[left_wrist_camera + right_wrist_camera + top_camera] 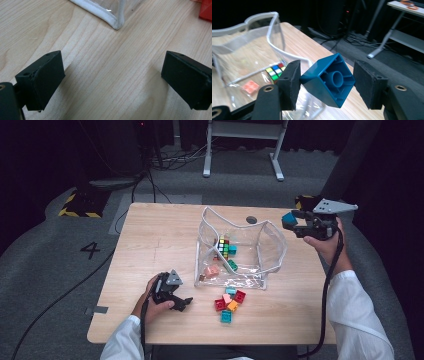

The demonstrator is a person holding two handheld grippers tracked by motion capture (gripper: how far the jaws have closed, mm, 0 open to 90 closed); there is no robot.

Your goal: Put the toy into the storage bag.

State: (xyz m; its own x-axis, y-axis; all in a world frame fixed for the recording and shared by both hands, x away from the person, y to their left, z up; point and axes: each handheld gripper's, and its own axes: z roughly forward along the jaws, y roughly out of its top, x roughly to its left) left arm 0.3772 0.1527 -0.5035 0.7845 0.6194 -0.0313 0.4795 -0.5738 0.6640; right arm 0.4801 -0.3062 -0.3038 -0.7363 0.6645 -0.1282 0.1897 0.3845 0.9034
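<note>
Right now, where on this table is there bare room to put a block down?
The wood left of the clear bag, from the far edge down to the left gripper, lies bare; so does the near right corner. It is crowded just in front of the bag, where the loose blocks cluster.

From above I can read one sign: a large black "4" (90, 250) marked on the grey floor (50, 270) to the left of my table (150, 235). Farther back on that floor lies a yellow-and-black hazard-striped edge (79, 213), a warning marking without words. I can read no other text.
</note>
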